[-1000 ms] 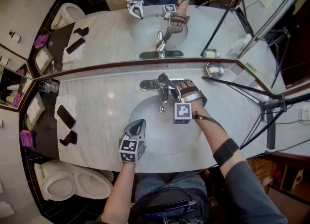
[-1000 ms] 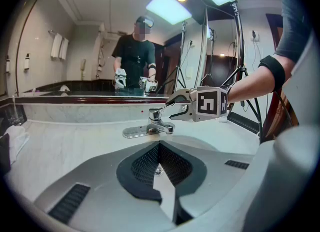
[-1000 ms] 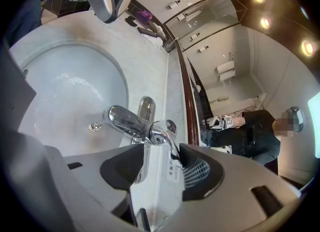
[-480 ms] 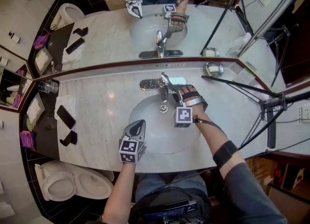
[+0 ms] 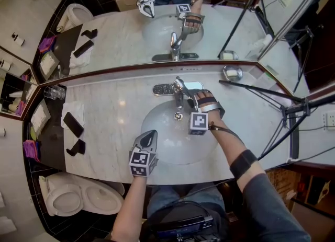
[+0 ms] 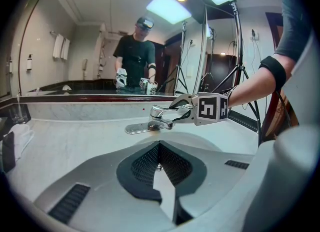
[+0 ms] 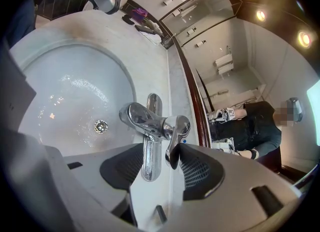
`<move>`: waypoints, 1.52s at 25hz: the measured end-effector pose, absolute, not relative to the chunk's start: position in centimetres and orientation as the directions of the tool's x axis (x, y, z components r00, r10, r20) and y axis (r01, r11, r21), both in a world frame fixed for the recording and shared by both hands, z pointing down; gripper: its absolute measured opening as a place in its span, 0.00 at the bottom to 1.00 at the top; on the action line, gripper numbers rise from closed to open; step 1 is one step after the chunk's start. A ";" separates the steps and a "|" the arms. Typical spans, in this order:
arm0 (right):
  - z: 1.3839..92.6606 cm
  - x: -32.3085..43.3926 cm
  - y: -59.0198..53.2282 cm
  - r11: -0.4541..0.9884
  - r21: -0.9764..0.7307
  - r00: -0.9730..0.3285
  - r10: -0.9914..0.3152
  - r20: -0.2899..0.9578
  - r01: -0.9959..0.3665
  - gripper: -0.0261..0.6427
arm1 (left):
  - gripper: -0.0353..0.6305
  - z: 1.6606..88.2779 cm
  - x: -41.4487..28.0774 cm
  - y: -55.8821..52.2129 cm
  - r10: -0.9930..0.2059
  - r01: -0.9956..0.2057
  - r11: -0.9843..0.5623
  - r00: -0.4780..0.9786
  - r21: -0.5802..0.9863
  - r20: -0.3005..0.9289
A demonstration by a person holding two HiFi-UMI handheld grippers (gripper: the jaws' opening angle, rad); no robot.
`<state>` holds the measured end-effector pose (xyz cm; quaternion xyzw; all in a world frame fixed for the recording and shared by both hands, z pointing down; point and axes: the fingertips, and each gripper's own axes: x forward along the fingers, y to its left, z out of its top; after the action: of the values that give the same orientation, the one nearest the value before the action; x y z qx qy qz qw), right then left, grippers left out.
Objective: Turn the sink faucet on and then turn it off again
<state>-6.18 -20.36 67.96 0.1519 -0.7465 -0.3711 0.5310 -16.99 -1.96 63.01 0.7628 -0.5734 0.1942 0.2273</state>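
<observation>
The left gripper (image 5: 149, 134), pressed together and empty, has stayed over the sink's (image 5: 167, 152) near rim. At the faucet (image 5: 179, 97) behind the basin, the right gripper (image 7: 160, 166), spread around the lever (image 7: 175, 143), has barely shifted. No water runs, so 1 turn probably remains.

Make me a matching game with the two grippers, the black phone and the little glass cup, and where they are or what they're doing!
Things:
1. left gripper
2. right gripper
3. flat black phone
4. clear glass cup

Places or states:
A. lying partly on a white towel
B. jaws open, with the shiny chrome faucet lever between them
C. jaws shut, holding nothing
D. standing close to the mirror

Pairs: 1-C, 2-B, 3-A, 4-D
</observation>
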 end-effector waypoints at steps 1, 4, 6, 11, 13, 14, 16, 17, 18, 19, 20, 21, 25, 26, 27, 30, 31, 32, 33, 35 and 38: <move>67.9 -6.2 -20.3 0.686 0.708 -0.386 -0.615 0.687 0.167 0.38 | 0.05 62.8 -17.1 -1.8 -0.789 -0.964 -0.238 0.265 0.121 0.555; 67.6 -5.9 -19.9 0.712 0.688 -0.365 -0.609 0.704 0.140 0.38 | 0.05 61.9 -17.4 -1.3 -0.796 -0.966 -0.235 0.257 0.112 0.548; 67.3 -5.3 -19.3 0.729 0.678 -0.360 -0.609 0.707 0.096 0.38 | 0.05 61.3 -17.7 -1.0 -0.801 -0.967 -0.230 0.250 0.105 0.543; 65.1 -3.2 -16.9 0.748 0.663 -0.370 -0.621 0.691 -0.020 0.38 | 0.05 59.3 -18.6 -0.1 -0.819 -0.972 -0.218 0.233 0.091 0.524; 63.5 -2.8 -15.9 0.749 0.657 -0.383 -0.634 0.672 -0.087 0.37 | 0.05 58.6 -18.8 0.4 -0.822 -0.972 -0.219 0.232 0.086 0.520; 62.7 -2.5 -15.3 0.751 0.649 -0.389 -0.637 0.666 -0.118 0.37 | 0.05 58.2 -18.8 0.6 -0.822 -0.972 -0.220 0.231 0.085 0.520; 61.3 -2.0 -14.0 0.757 0.632 -0.402 -0.638 0.657 -0.167 0.35 | 0.05 57.6 -19.0 1.0 -0.829 -0.973 -0.215 0.225 0.079 0.511; 60.7 -1.7 -13.3 0.757 0.626 -0.407 -0.639 0.653 -0.184 0.34 | 0.05 57.3 -19.2 1.2 -0.836 -0.975 -0.211 0.219 0.075 0.504; 60.0 -1.4 -12.7 0.757 0.623 -0.413 -0.641 0.647 -0.199 0.33 | 0.05 56.9 -19.3 1.3 -0.842 -0.976 -0.207 0.215 0.072 0.495; 59.4 -1.2 -12.2 0.754 0.621 -0.418 -0.645 0.639 -0.215 0.32 | 0.05 56.5 -19.5 1.4 -0.848 -0.976 -0.205 0.212 0.069 0.486; 58.7 -0.9 -11.8 0.750 0.620 -0.423 -0.652 0.630 -0.232 0.29 | 0.05 55.9 -19.6 1.4 -0.854 -0.977 -0.205 0.211 0.064 0.476; 58.1 -0.6 -11.5 0.745 0.618 -0.427 -0.658 0.620 -0.251 0.27 | 0.05 55.4 -19.7 1.4 -0.858 -0.976 -0.207 0.211 0.060 0.468; 56.0 0.9 -9.9 0.732 0.583 -0.441 -0.680 0.586 -0.353 0.21 | 0.05 54.1 -19.8 2.1 -0.865 -0.977 -0.205 0.212 0.065 0.454; 55.7 1.3 -9.6 0.729 0.570 -0.444 -0.684 0.579 -0.380 0.20 | 0.05 53.9 -19.8 2.3 -0.867 -0.976 -0.205 0.213 0.068 0.450; 55.3 1.6 -9.4 0.724 0.559 -0.445 -0.689 0.572 -0.404 0.17 | 0.05 53.7 -19.9 2.3 -0.869 -0.976 -0.205 0.214 0.069 0.446; 54.4 2.9 -9.0 0.706 0.525 -0.441 -0.707 0.553 -0.475 0.10 | 0.05 53.4 -19.6 2.2 -0.873 -0.975 -0.211 0.221 0.072 0.435; 54.3 3.3 -8.8 0.702 0.506 -0.438 -0.710 0.551 -0.500 0.08 | 0.05 53.3 -19.4 2.2 -0.872 -0.974 -0.214 0.225 0.074 0.434; 54.2 3.7 -8.6 0.699 0.482 -0.436 -0.711 0.552 -0.528 0.07 | 0.05 53.4 -19.4 2.4 -0.871 -0.973 -0.217 0.228 0.076 0.435; 54.2 4.0 -8.2 0.695 0.453 -0.435 -0.710 0.553 -0.559 0.07 | 0.05 53.4 -19.4 2.5 -0.870 -0.973 -0.218 0.230 0.079 0.435; 54.3 4.5 -7.5 0.686 0.384 -0.437 -0.706 0.557 -0.618 0.07 | 0.05 53.3 -19.4 2.7 -0.871 -0.973 -0.216 0.232 0.086 0.434; 55.0 5.3 -6.8 0.675 0.300 -0.443 -0.694 0.567 -0.674 0.07 | 0.05 53.1 -19.1 2.7 -0.872 -0.971 -0.218 0.237 0.094 0.428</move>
<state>5.28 -6.82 55.04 0.4028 -0.8492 -0.0150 0.3412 -19.07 2.74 53.10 0.7671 -0.6008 0.1434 0.1733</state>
